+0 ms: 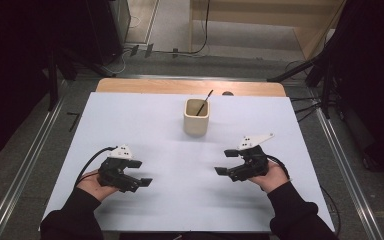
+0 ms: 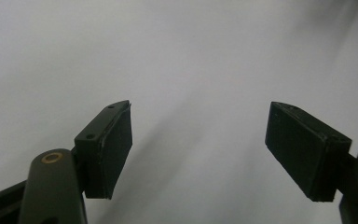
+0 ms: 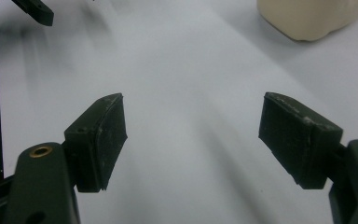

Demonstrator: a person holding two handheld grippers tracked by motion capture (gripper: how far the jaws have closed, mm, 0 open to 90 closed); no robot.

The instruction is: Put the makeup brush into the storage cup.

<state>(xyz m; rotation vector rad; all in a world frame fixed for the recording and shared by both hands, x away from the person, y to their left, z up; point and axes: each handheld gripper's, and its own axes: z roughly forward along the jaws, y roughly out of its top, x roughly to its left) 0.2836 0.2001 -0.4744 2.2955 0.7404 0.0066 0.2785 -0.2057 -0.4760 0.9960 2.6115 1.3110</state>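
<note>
The white table [image 1: 170, 130] lay broad under the high view, its wooden far edge showing beyond the sheet. On it, toward the far middle, stood the cream cup [image 1: 196, 117], upright, with a thin dark stick [image 1: 204, 102] leaning out of it toward the right rim. Both grippers sat well short of it, near the person's side.

The left hand-held gripper [image 1: 141, 173] rested low at the left, jaws spread wide and gripping nothing; its own view showed only bare table [image 2: 182, 56] between the pads. The right hand-held gripper [image 1: 228, 161] hung at the right, jaws likewise parted and empty, and its view caught the base of the cup [image 3: 307, 16] off at the upper right.

By my reading, the step in hand was the reach for that cup or its stick, and the right one was nearer. To do it well, it would have needed to turn until the cup sat centred between the pads, come in level, and close on the wall below the rim. The stick was slim and loosely propped, so a knock on the rim could have tipped it. A slow, square approach looked wise.
</note>
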